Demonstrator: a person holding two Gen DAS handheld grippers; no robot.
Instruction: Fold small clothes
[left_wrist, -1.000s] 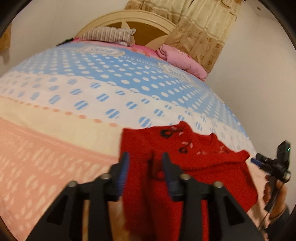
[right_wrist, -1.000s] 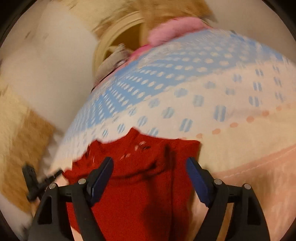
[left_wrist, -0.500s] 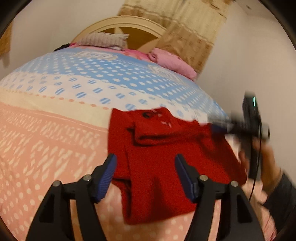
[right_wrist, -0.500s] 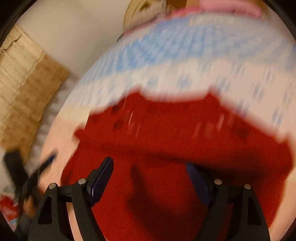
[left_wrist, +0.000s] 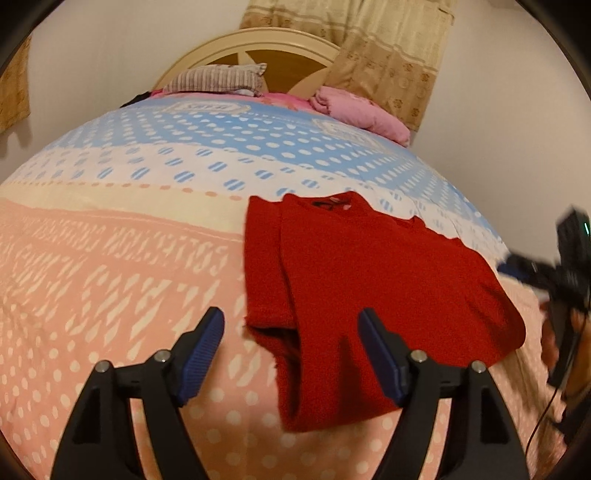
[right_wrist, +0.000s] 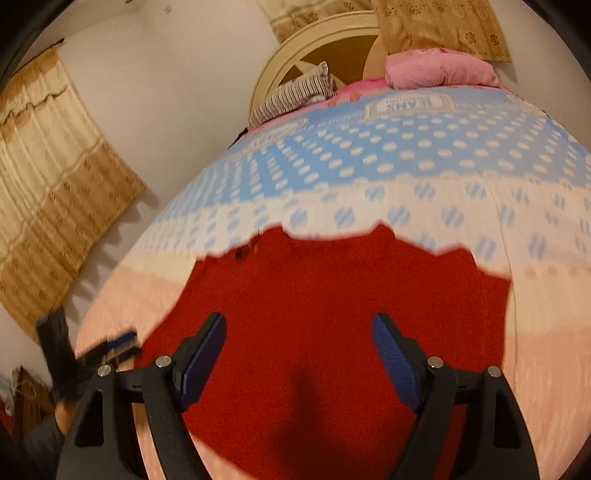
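A small red knitted sweater (left_wrist: 369, 273) lies flat on the bed, its left sleeve folded in over the body. My left gripper (left_wrist: 291, 328) is open and empty, hovering just short of the sweater's lower left corner. My right gripper (right_wrist: 299, 332) is open and empty above the sweater's middle (right_wrist: 332, 306). It also shows at the right edge of the left wrist view (left_wrist: 554, 269), blurred. The left gripper appears at the lower left of the right wrist view (right_wrist: 110, 347).
The bed has a pink, cream and blue dotted cover (left_wrist: 129, 258). A striped pillow (left_wrist: 218, 79) and a pink bundle (left_wrist: 362, 114) lie by the round headboard (left_wrist: 273, 48). Curtains (right_wrist: 55, 177) hang on the walls.
My left gripper opened, let go of the folded sleeve and drew back. My right gripper swung from the sweater's side to above its middle.
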